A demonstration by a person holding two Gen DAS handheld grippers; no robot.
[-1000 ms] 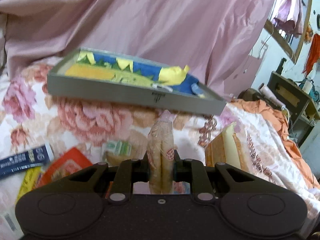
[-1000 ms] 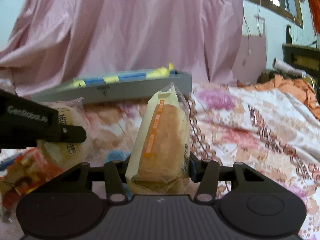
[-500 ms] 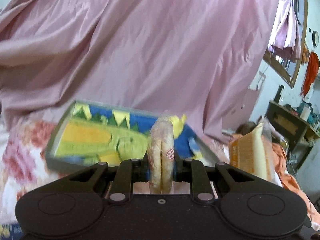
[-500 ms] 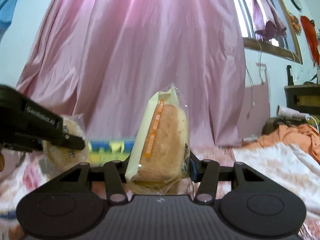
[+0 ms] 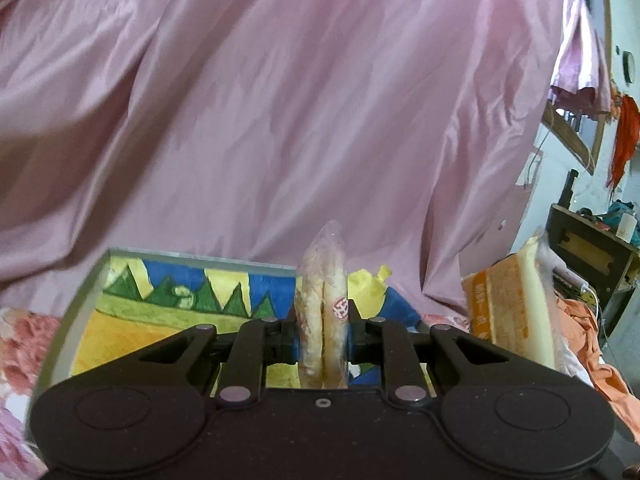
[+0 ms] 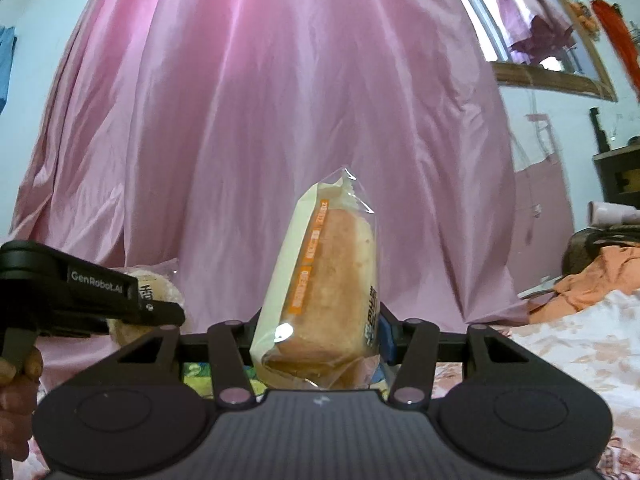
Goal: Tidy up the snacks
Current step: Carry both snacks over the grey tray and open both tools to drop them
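Pink satin curtain (image 5: 280, 120) across whole bkgd of left wrist view, floral bedsheet (image 5: 24, 332) at lower left edge. Below curtain, grey tray (image 5: 80, 292) w/ painted liner in blue, green, yellow; crumpled yellow wrapper (image 5: 366, 284) at its far right. Left gripper (image 5: 322, 332) pinching clear-wrapped round pastry pack (image 5: 322, 300) edge-on, upright, red round logo on its right face, held above tray's front part. At right, orange-and-cream bread pack (image 5: 504, 312) seen side-on, apart from pastry pack. Dark wooden cabinet (image 5: 592, 252) and orange cloth (image 5: 600, 360) far right; wall clock (image 5: 629, 66) and hanging clothes (image 5: 576, 40) upper right.

Right wrist view: same pink curtain (image 6: 280, 120) filling frame, pale blue wall at both sides, window w/ wooden frame (image 6: 552, 76) upper right. Right gripper (image 6: 320, 336) clamped on bread pack (image 6: 324, 296), upright w/ slight lean to right, orange strip w/ print down left side, sealed crimp on top. Left gripper (image 6: 160, 312) side-on at left edge, "GenRobot.AI" on its arm, pastry pack (image 6: 156, 292) nipped at its tip, person's fingers (image 6: 16, 380) on trigger below. Sliver of painted tray liner (image 6: 196, 372) under linkage. Floral sheet (image 6: 580, 340) and orange cloth (image 6: 600, 276) at right, dark cabinet (image 6: 620, 176) beyond. Neither pack touching tray or bed as far as visible.
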